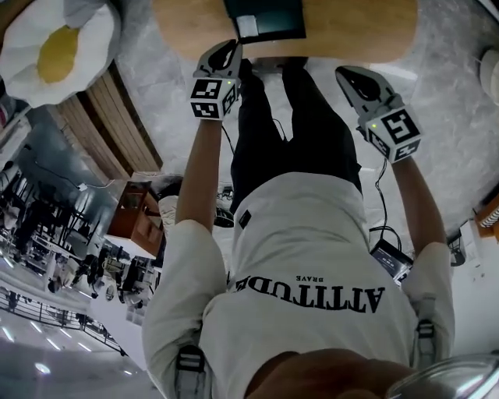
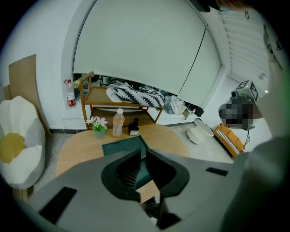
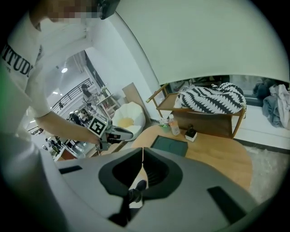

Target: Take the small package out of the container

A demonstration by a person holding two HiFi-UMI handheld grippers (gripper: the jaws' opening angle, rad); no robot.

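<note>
A dark green container [image 1: 269,19] sits on the round wooden table [image 1: 351,35] at the top of the head view. A small pale package [image 1: 247,27] lies at its left side. My left gripper [image 1: 231,47] hovers just short of the table's near edge, by the container's left corner, jaws shut on nothing. My right gripper [image 1: 348,75] hangs further right and lower, off the table, also shut and empty. In the left gripper view the shut tips [image 2: 143,152] point at the container [image 2: 122,146]. In the right gripper view the container [image 3: 169,145] lies beyond the shut gripper [image 3: 142,152].
A water bottle [image 2: 118,122], a small flower pot [image 2: 99,127] and a small black item [image 2: 133,128] stand at the table's far edge. Behind is a wooden shelf [image 2: 90,97] with a striped cloth [image 2: 136,95]. An egg-shaped cushion [image 1: 58,47] sits left of the table.
</note>
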